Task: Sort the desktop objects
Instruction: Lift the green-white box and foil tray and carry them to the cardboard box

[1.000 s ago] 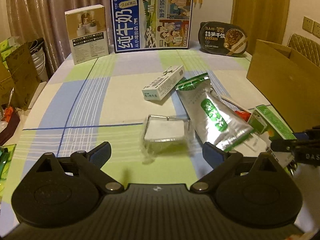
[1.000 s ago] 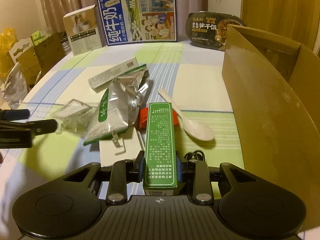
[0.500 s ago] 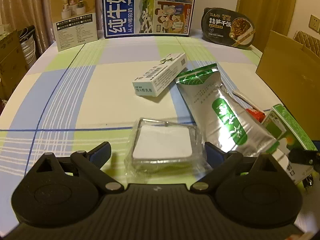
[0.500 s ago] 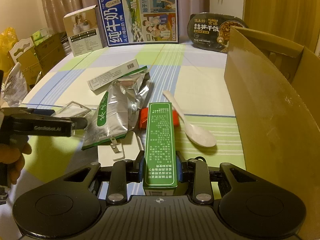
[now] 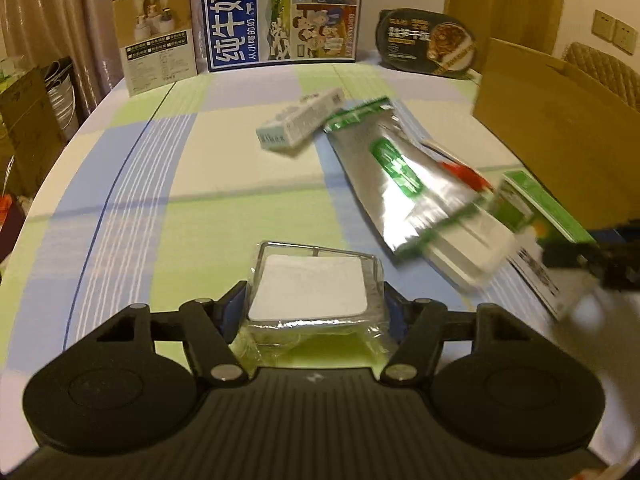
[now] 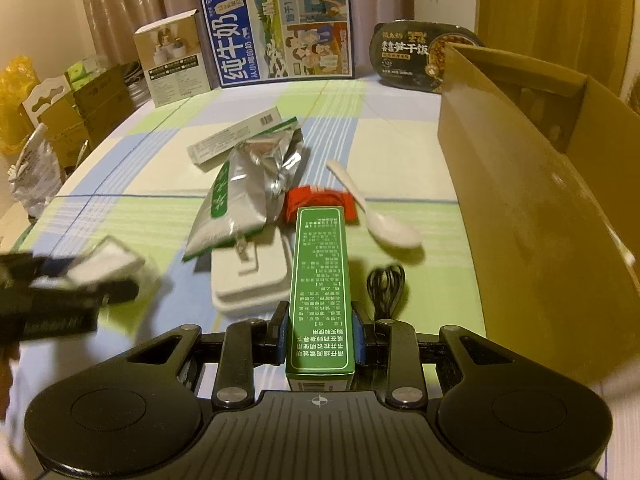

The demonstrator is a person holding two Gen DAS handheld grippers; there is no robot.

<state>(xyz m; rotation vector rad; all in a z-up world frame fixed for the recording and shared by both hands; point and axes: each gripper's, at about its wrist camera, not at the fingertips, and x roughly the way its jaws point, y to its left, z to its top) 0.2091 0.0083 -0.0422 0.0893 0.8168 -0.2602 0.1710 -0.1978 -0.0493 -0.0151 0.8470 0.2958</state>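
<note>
With the left tongs (image 5: 314,312) just closed onto the wrapped packet (image 5: 310,286) on the worktop (image 5: 132,200) and the right tongs (image 6: 320,338) pinching the green box (image 6: 320,280), we risk the slick film slipping free.

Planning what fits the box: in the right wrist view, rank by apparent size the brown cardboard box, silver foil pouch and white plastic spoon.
1. Brown cardboard box, though nearness inflates it.
2. Silver foil pouch.
3. White plastic spoon.

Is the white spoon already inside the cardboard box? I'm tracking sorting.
No, the spoon lies on the tablecloth beside the cardboard box.
</note>
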